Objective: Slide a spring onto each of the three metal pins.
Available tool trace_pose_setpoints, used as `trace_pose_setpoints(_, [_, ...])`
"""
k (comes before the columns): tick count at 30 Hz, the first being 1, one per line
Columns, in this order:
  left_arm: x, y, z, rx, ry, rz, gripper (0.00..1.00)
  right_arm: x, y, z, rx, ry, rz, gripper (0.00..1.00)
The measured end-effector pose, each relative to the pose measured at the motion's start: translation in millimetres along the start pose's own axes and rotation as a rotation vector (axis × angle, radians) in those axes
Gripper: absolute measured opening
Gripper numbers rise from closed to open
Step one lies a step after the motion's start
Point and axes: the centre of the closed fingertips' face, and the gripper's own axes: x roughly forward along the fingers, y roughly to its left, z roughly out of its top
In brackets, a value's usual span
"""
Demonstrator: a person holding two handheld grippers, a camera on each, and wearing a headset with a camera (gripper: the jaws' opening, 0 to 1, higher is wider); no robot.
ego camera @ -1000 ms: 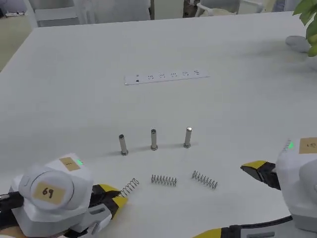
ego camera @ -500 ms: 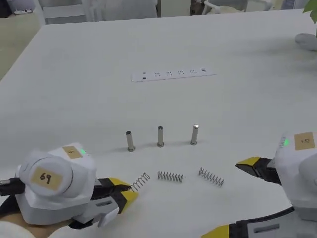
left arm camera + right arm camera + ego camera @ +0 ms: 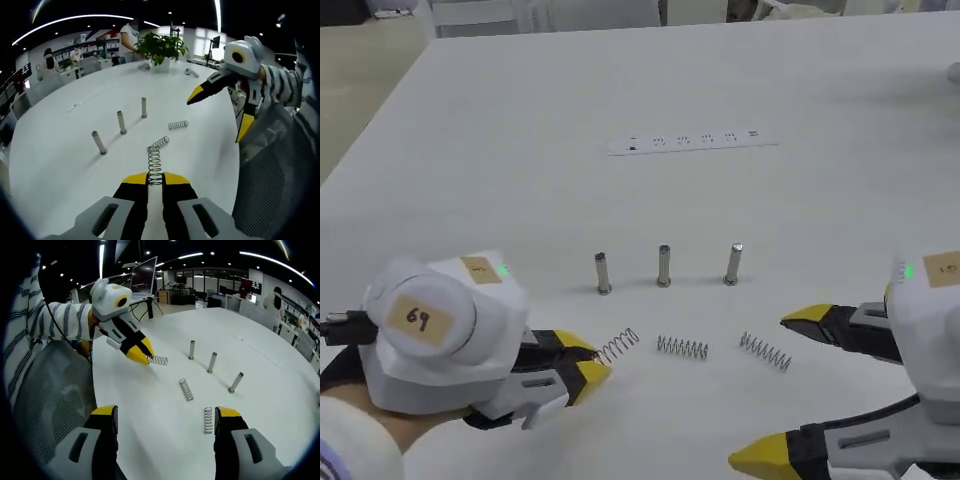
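Left claw (image 3: 155, 176) clenched on near end of left spring (image 3: 155, 160), which lies on the bench (image 3: 520, 150). Right claw (image 3: 166, 411) released wide, right spring (image 3: 208, 420) just inside one jaw. Middle spring (image 3: 682, 347) lies loose. Three pins (image 3: 664, 266) upright in a row behind.

Left gripper (image 3: 596, 368) pinched; right gripper (image 3: 760, 391) spread

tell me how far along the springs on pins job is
Nothing done: the left pin, middle pin and right pin stand bare. In hand: the left gripper is shut on the end of the left spring. Left: all three springs; the middle spring and right spring lie on the table, the right gripper open near them.
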Motion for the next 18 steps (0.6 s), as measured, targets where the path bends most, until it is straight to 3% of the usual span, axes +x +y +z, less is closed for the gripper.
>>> trace_pose_setpoints(5, [-2.2,-13.0,7.1,0.016,-0.01,-0.059,0.02,2.8,5.1,2.8,-0.011,-0.01,0.06,0.69])
trace_pose_setpoints(11, [-2.1,-20.2,12.4,0.046,-0.013,-0.093,0.02,7.4,11.7,0.8,-0.06,-0.005,0.113,0.69])
trace_pose_setpoints(18, [-2.4,-25.3,14.7,0.046,-0.023,-0.126,0.02,15.0,20.8,4.4,-0.058,-0.023,0.163,0.67])
